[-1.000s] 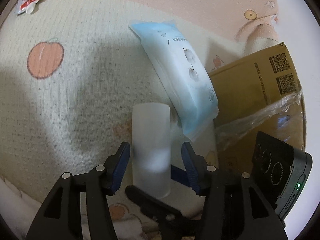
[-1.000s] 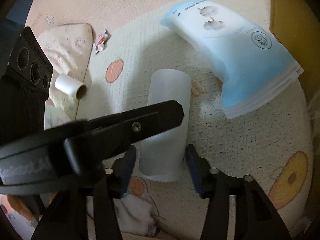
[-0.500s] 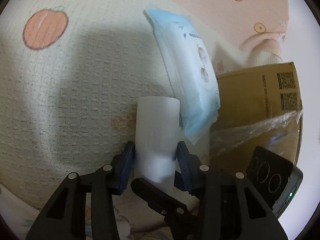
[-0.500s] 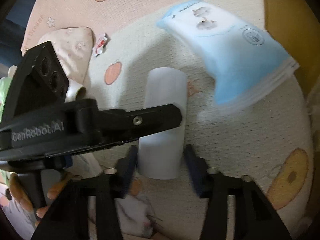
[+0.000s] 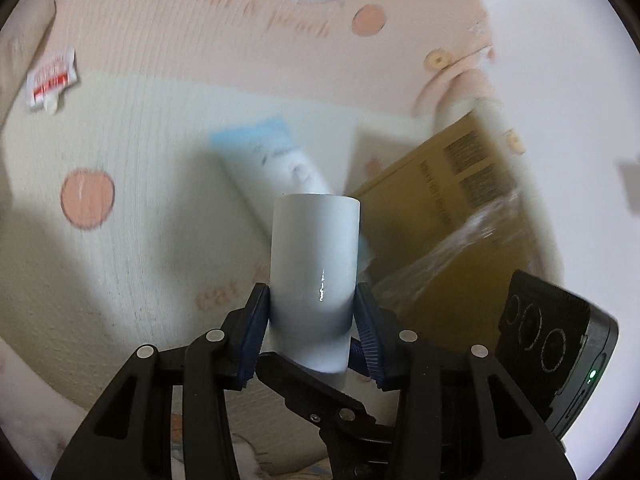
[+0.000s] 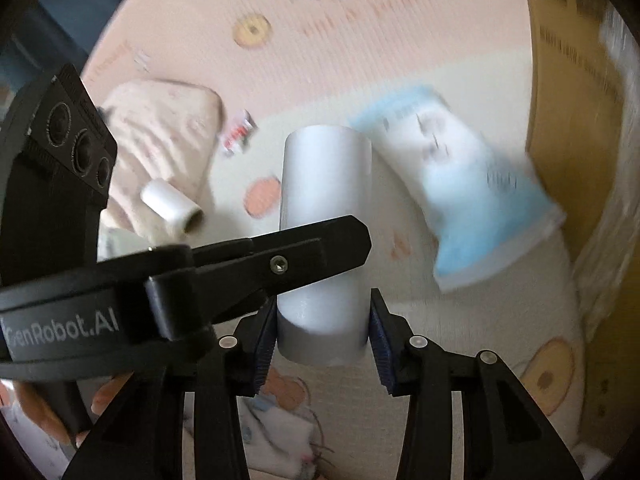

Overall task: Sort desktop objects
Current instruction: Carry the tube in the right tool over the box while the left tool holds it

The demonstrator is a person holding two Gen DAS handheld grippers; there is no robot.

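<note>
1. Your left gripper is clamped on the lower part of the white cylindrical roll. Both blue pads press its sides, one on each flank. The jaws have just closed in onto it; they stand fairly wide because the roll is wide.

2. Your right gripper grips the same white cylindrical roll near its lower end, pads pressing both flanks. Its jaws have also just closed onto the roll.

3. Judge the double grip as a stability measure: the roll is smooth and glossy, and two clamps from crossing directions keep it from slipping or rotating.

4. In both wrist views the roll stands out along the fingers, its far end pointing away from the cameras. In the right wrist view one finger of the left gripper crosses in front of the roll's middle.

5. The roll appears clear of the patterned mat; the background is motion-blurred, so contact at its hidden lower end cannot be confirmed.

6. Note the surroundings: the blue-and-white wipes pack lies on the mat just beyond the roll, beside the cardboard box. A smaller roll and a red-and-white sachet lie well apart.

7. The box is the probable destination for sorting; this is a judgement only.
</note>
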